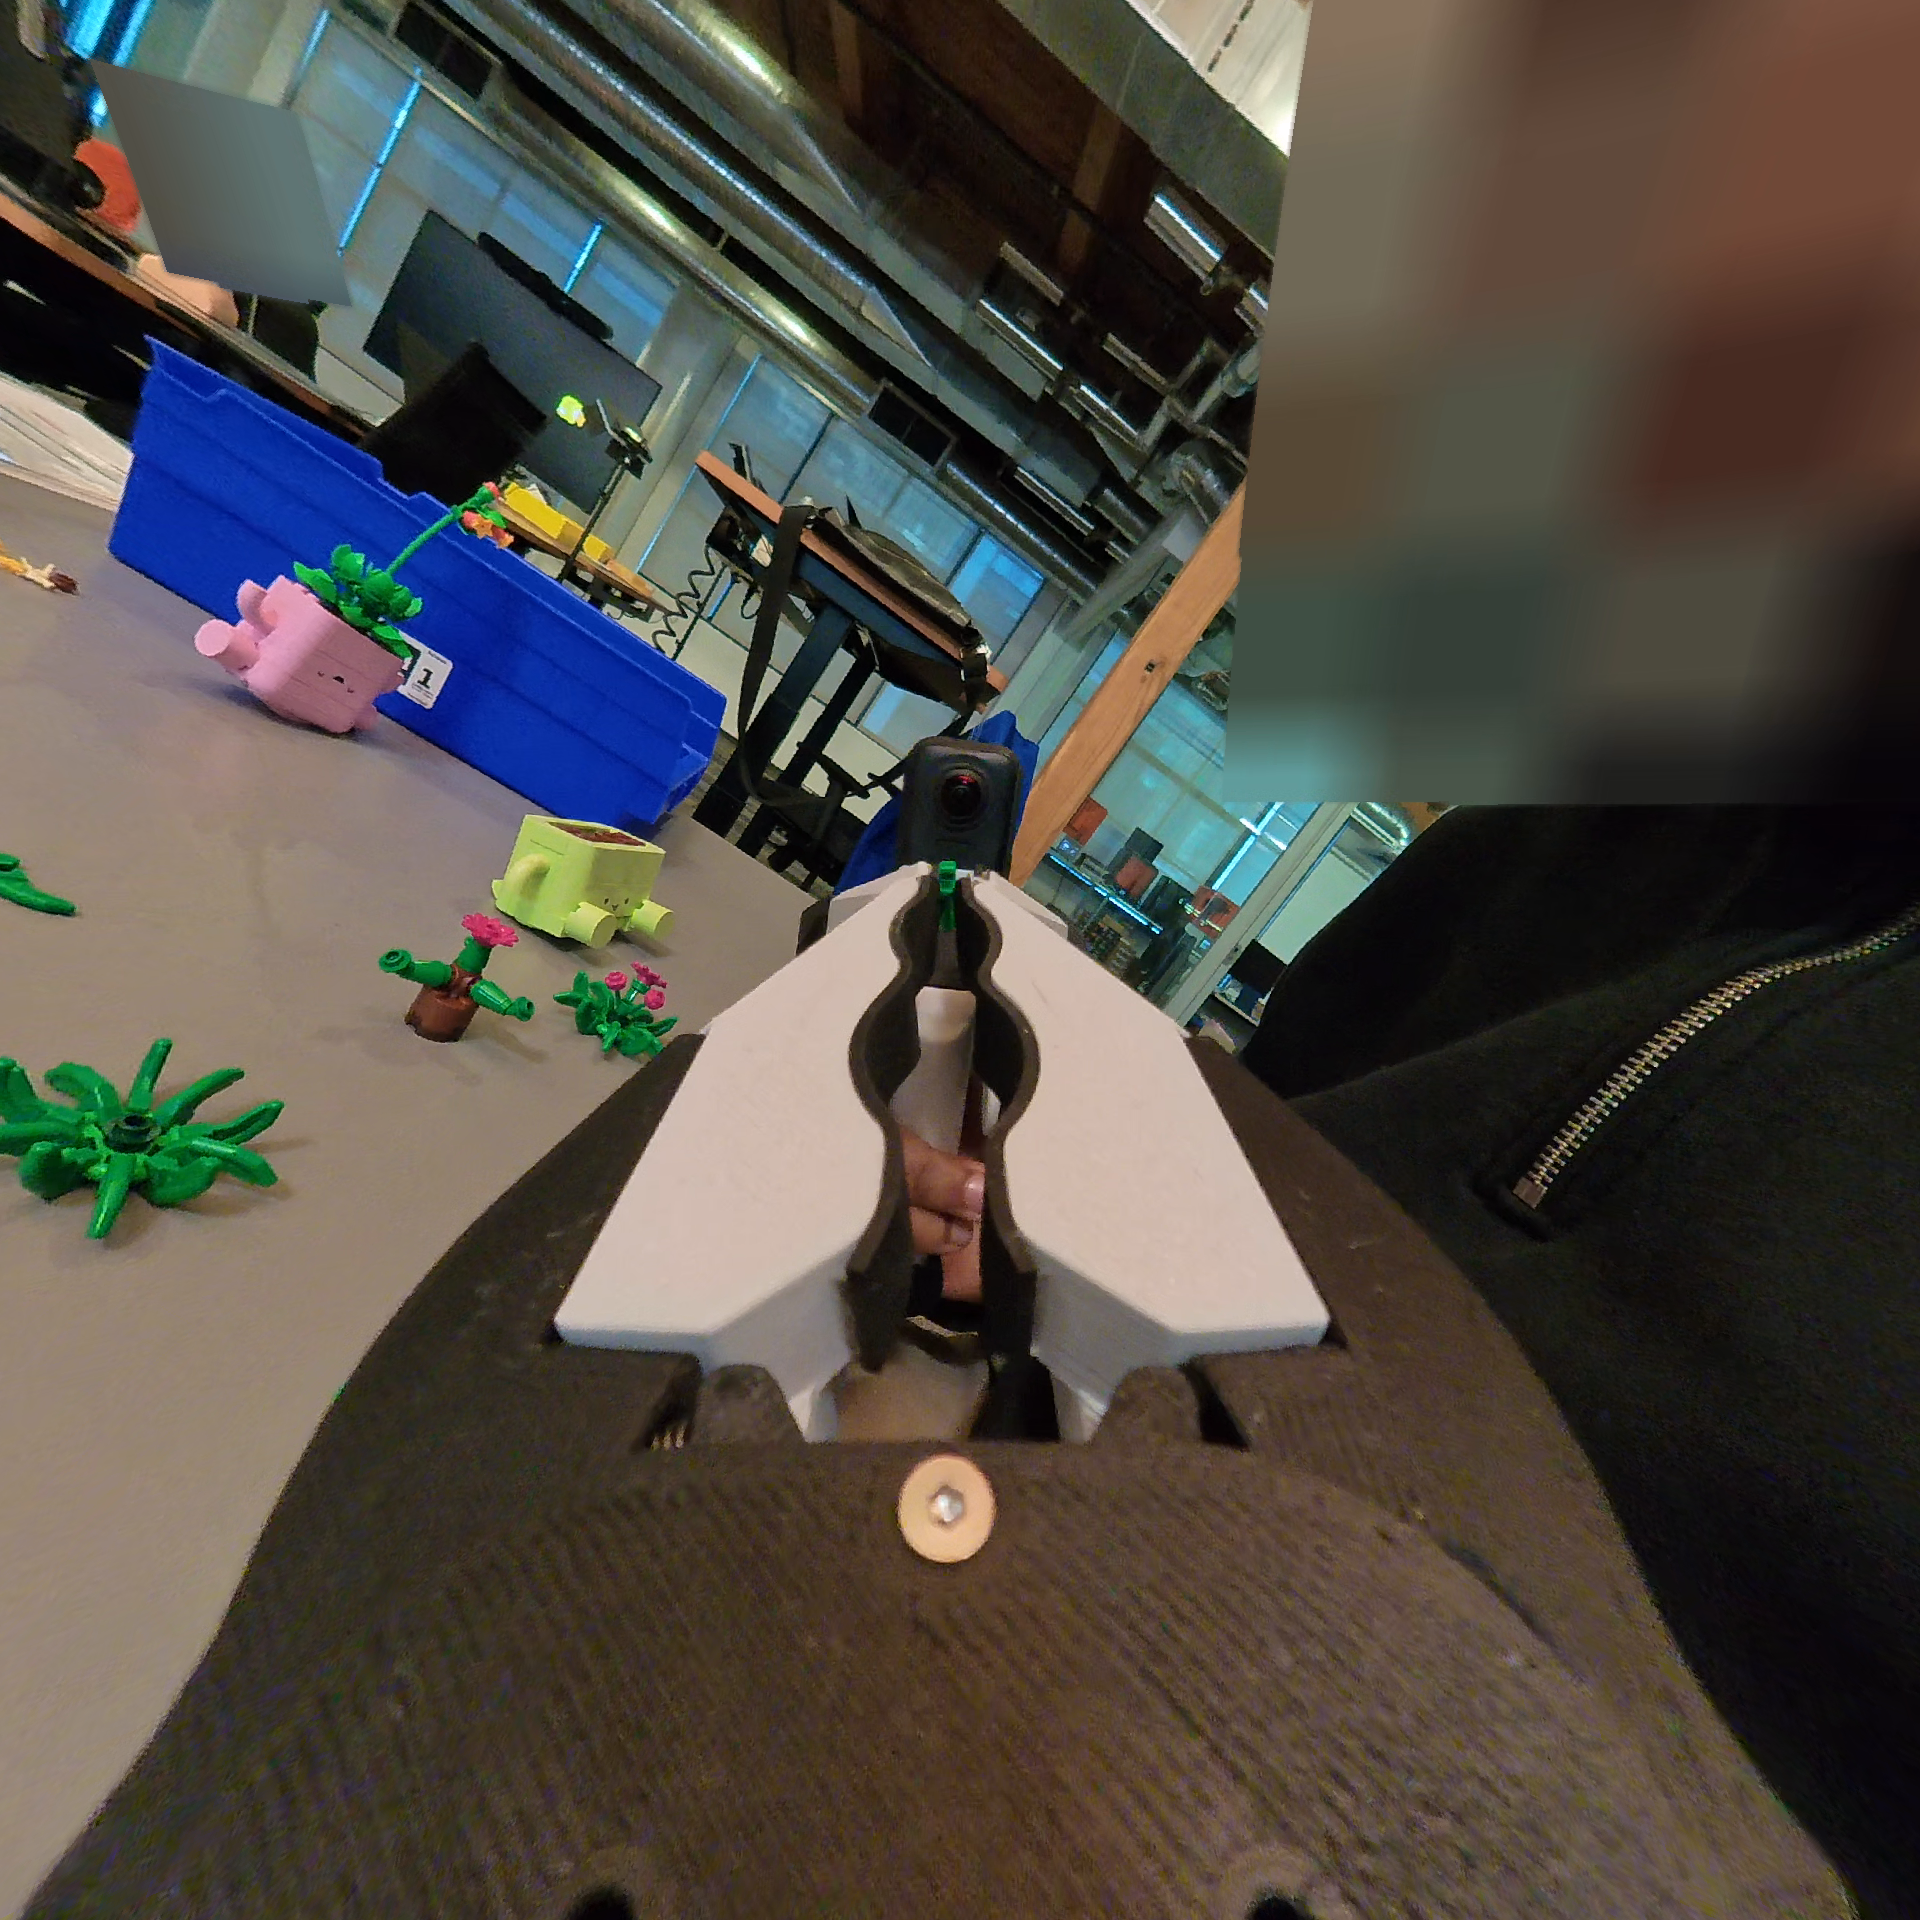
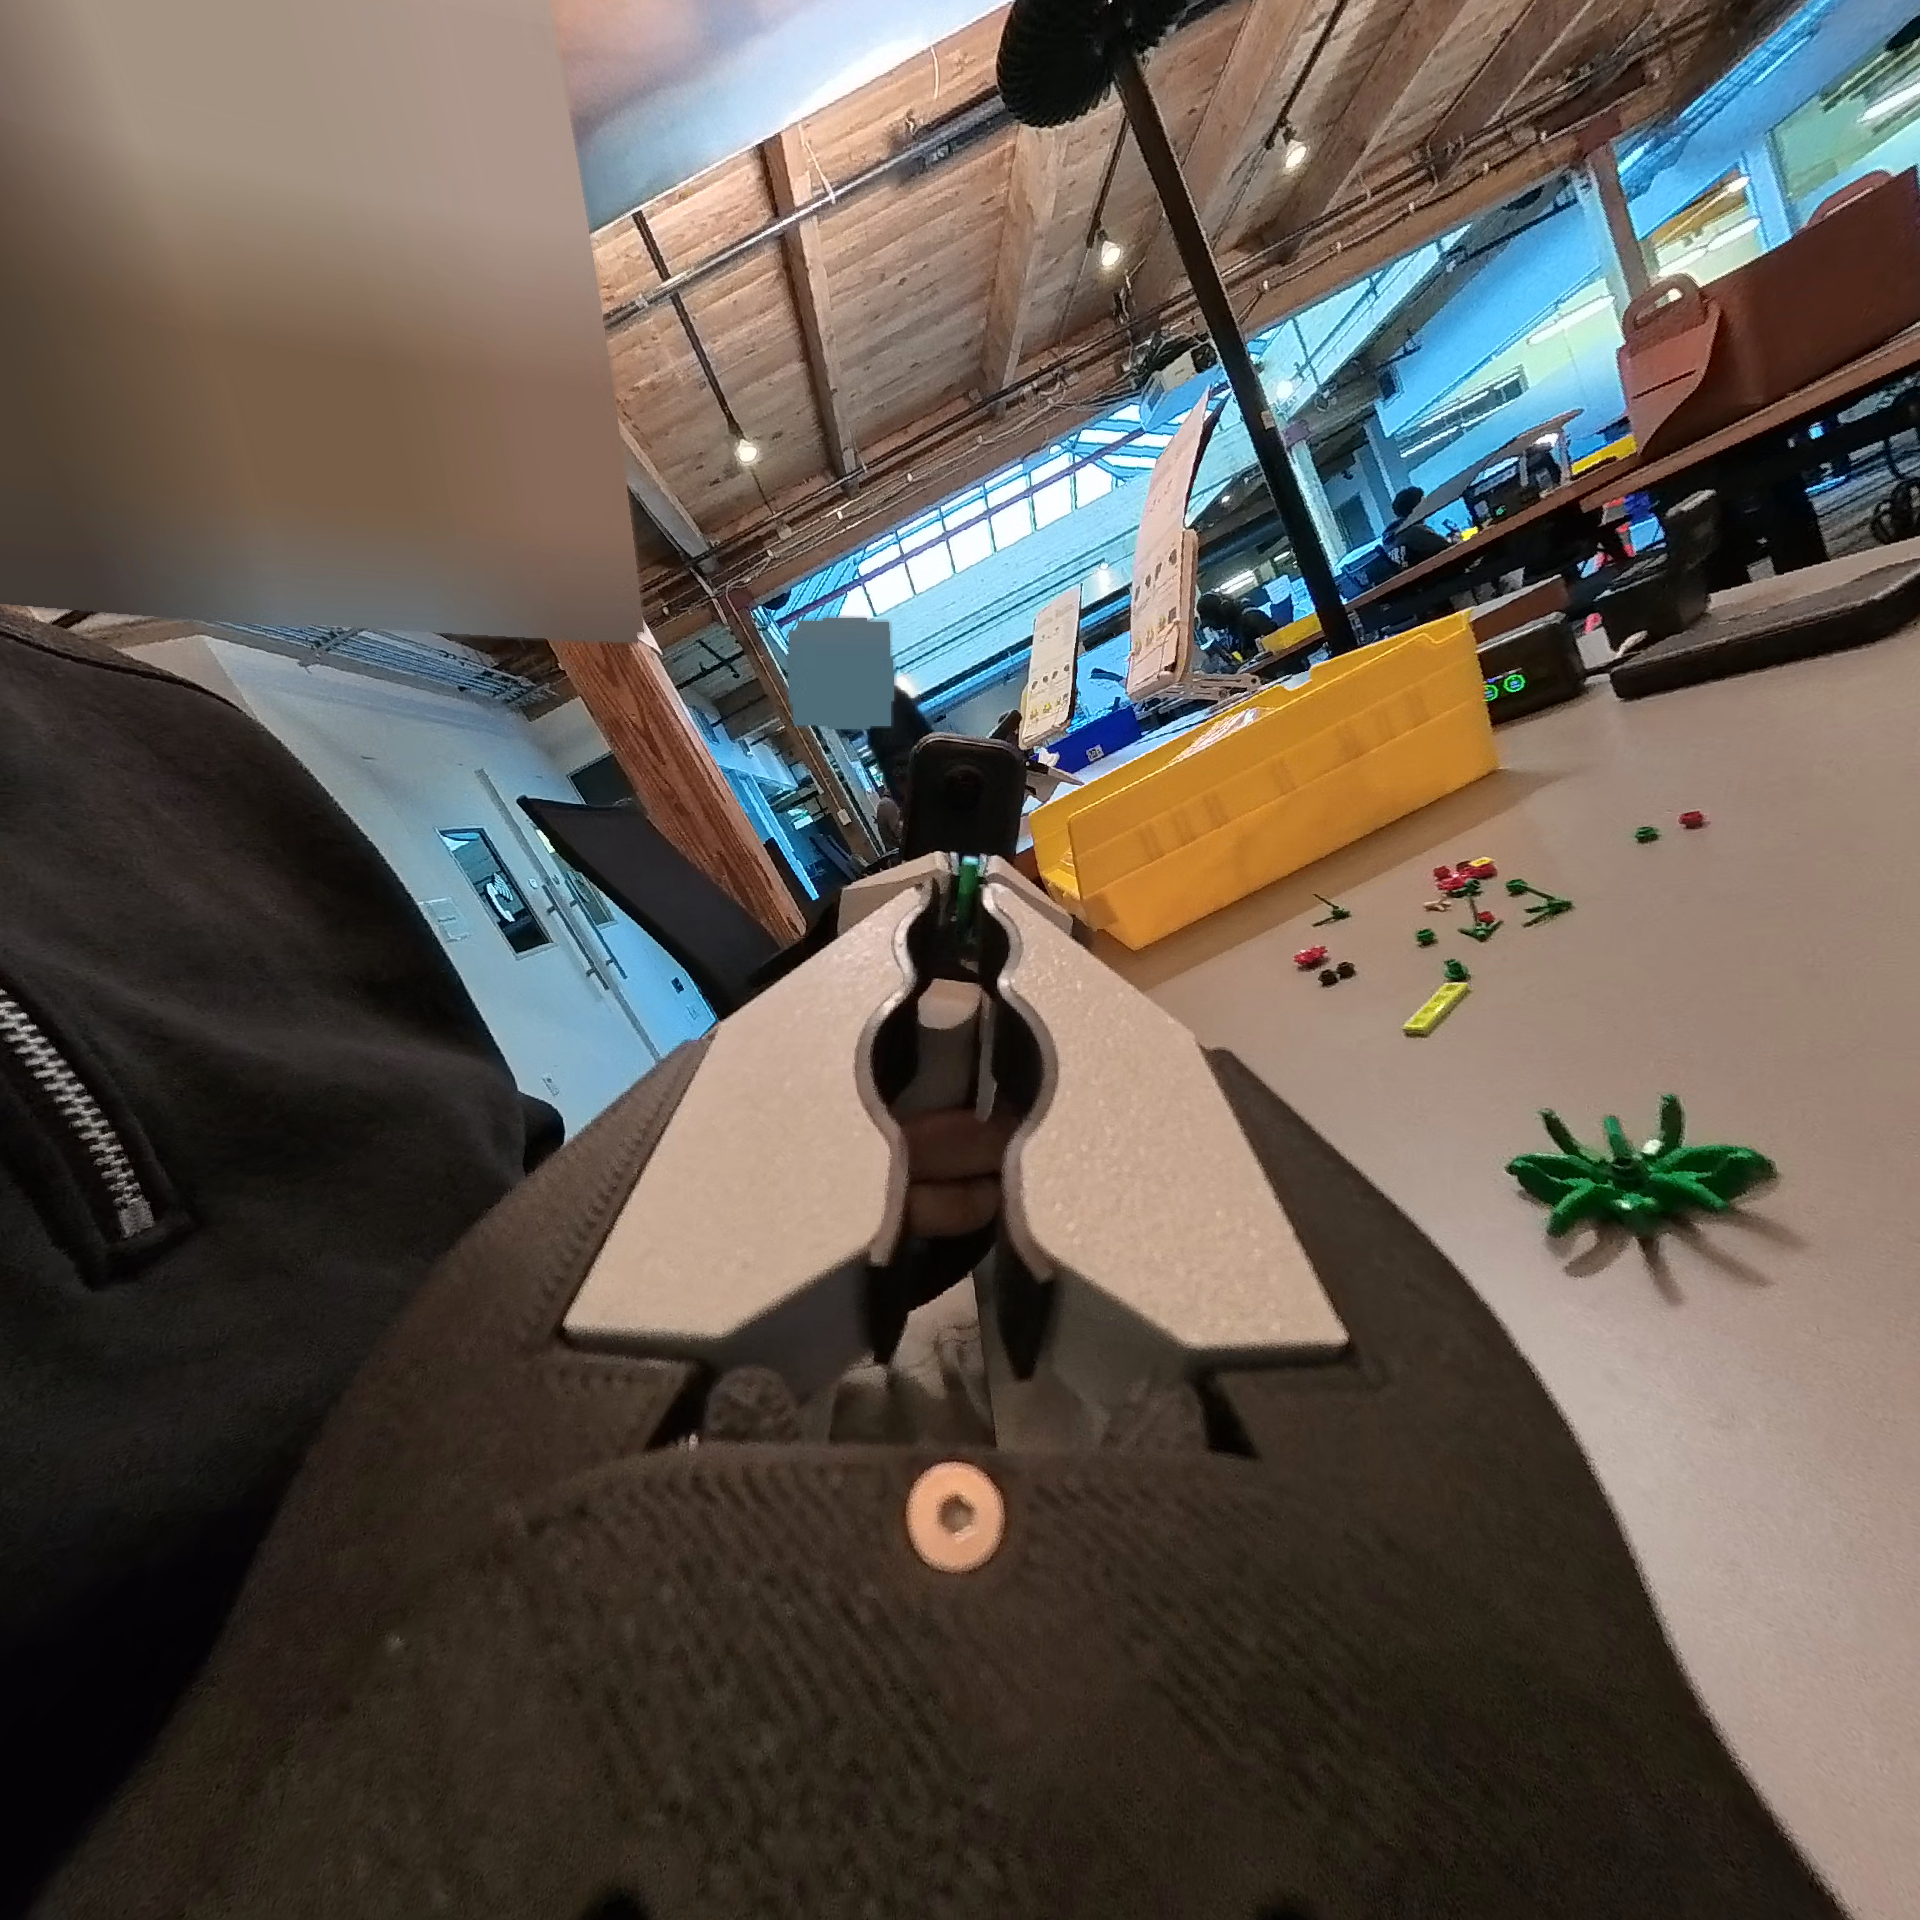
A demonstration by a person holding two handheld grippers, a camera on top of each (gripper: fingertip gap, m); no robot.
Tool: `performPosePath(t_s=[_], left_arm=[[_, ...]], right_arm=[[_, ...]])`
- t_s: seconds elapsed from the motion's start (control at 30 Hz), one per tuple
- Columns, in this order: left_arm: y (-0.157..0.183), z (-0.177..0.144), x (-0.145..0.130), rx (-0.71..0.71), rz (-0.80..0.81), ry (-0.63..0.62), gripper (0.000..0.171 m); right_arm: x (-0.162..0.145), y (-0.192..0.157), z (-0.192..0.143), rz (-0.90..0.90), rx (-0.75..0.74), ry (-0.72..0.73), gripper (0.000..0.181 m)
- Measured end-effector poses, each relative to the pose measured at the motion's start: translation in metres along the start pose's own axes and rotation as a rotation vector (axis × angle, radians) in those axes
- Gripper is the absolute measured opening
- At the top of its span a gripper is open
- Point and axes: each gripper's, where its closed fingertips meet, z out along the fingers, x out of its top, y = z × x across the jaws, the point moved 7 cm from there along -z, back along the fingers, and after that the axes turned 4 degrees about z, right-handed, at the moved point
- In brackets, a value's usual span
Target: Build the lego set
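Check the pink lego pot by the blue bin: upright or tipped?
Tipped. The pink pot leans over on the grey table, its round legs in the air and its green plant pointing sideways toward the blue bin.

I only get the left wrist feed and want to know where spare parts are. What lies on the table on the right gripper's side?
Observer: A yellow bin stands on the grey table, off to the right gripper's right.
Operator: Any loose pieces near it?
Observer: Yes, small red and green pieces lie scattered in front of the bin.
Operator: Anything larger?
Observer: A green leafy rosette lies nearer, apart from the small pieces.
Operator: Is the right gripper holding something?
Observer: It is shut on a thin green piece at its tips.
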Motion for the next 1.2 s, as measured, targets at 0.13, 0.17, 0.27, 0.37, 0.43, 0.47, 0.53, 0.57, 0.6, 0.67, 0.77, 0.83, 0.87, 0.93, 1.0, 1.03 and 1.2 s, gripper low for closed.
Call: performPosePath(t_s=[0.13, 0.17, 0.27, 0.37, 0.43, 0.47, 0.53, 0.57, 0.6, 0.67, 0.77, 0.83, 0.87, 0.93, 1.0, 1.03, 1.2], left_arm=[[-0.001, 0.0, -0.001, -0.002, 0.002, -0.007, 0.0], [-0.001, 0.0, -0.001, -0.002, 0.0, -0.008, 0.0], [-0.001, 0.001, -0.002, -0.001, 0.001, -0.012, 0.0], [-0.001, 0.001, -0.002, 0.005, 0.006, -0.016, 0.0], [-0.002, 0.001, -0.002, 0.012, 0.005, -0.019, 0.0], [-0.003, 0.002, -0.002, 0.018, 0.007, -0.025, 0.0], [-0.004, 0.002, -0.001, 0.056, 0.035, -0.059, 0.005], [-0.005, 0.001, 0.001, 0.091, 0.069, -0.087, 0.012], [-0.006, -0.001, 0.002, 0.14, 0.112, -0.13, 0.019], [-0.012, -0.005, -0.001, 0.26, 0.214, -0.27, 0.028], [-0.027, -0.014, -0.013, 0.509, 0.367, -0.565, 0.031], [-0.035, -0.019, -0.02, 0.621, 0.424, -0.702, 0.031], [-0.038, -0.02, -0.024, 0.648, 0.429, -0.751, 0.03], [-0.043, -0.023, -0.032, 0.675, 0.402, -0.823, 0.024], [-0.045, -0.026, -0.039, 0.665, 0.363, -0.861, 0.024], [-0.045, -0.026, -0.04, 0.654, 0.349, -0.868, 0.025], [-0.046, -0.026, -0.041, 0.658, 0.347, -0.881, 0.024]], right_arm=[[0.001, 0.001, -0.001, 0.01, 0.005, 0.011, 0.003], [0.001, 0.001, -0.002, 0.012, 0.004, 0.014, 0.003], [0.002, 0.002, -0.002, 0.023, -0.002, 0.019, 0.0], [0.002, 0.003, -0.003, 0.027, -0.006, 0.017, 0.0], [0.002, 0.003, -0.003, 0.028, -0.012, 0.011, 0.0], [0.002, 0.004, -0.003, 0.028, -0.015, 0.007, 0.0], [0.004, 0.005, -0.005, 0.024, -0.027, -0.002, 0.0], [0.007, 0.006, -0.007, 0.015, -0.043, -0.002, 0.0], [0.01, 0.008, -0.009, 0.003, -0.066, -0.008, 0.0], [0.016, 0.012, -0.012, -0.028, -0.127, -0.052, 0.0], [0.014, 0.022, -0.012, -0.097, -0.259, -0.237, 0.0], [0.006, 0.027, -0.011, -0.153, -0.345, -0.365, 0.001], [0.001, 0.03, -0.009, -0.175, -0.381, -0.43, 0.0], [-0.012, 0.035, -0.006, -0.212, -0.437, -0.547, 0.0], [-0.022, 0.039, 0.0, -0.233, -0.464, -0.648, 0.0], [-0.026, 0.041, 0.003, -0.251, -0.477, -0.688, 0.001], [-0.043, 0.052, 0.013, -0.338, -0.486, -0.888, 0.001]])
